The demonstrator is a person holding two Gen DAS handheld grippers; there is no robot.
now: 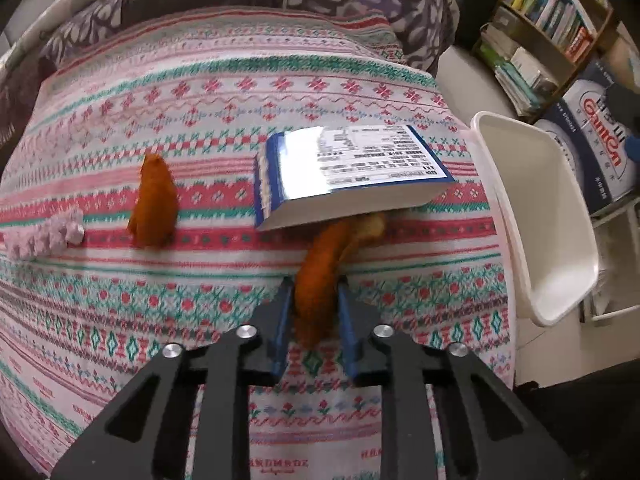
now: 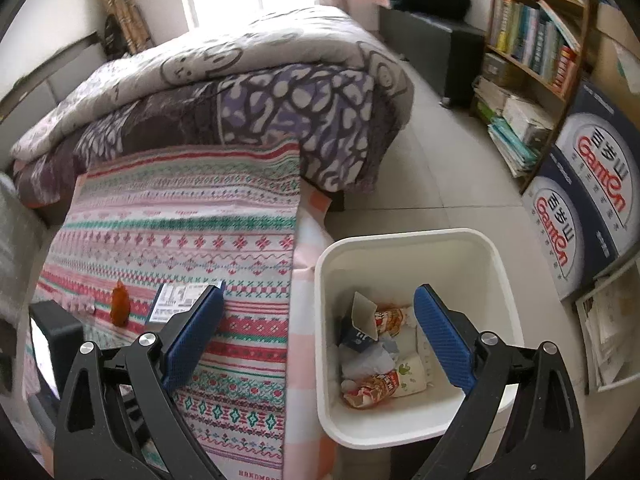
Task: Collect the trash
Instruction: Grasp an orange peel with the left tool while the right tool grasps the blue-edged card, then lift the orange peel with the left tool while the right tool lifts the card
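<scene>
My left gripper is shut on a curled orange peel on the patterned blanket; the peel's far end lies under a blue-edged book. A second orange peel lies to the left and also shows in the right wrist view. My right gripper is open and empty above the white trash bin, which holds wrappers and paper scraps. The bin's rim shows at the right in the left wrist view.
A pink knobbly object lies at the blanket's left edge. A folded quilt is behind the blanket. A bookshelf and Ganten boxes stand on the floor to the right. The book also shows in the right wrist view.
</scene>
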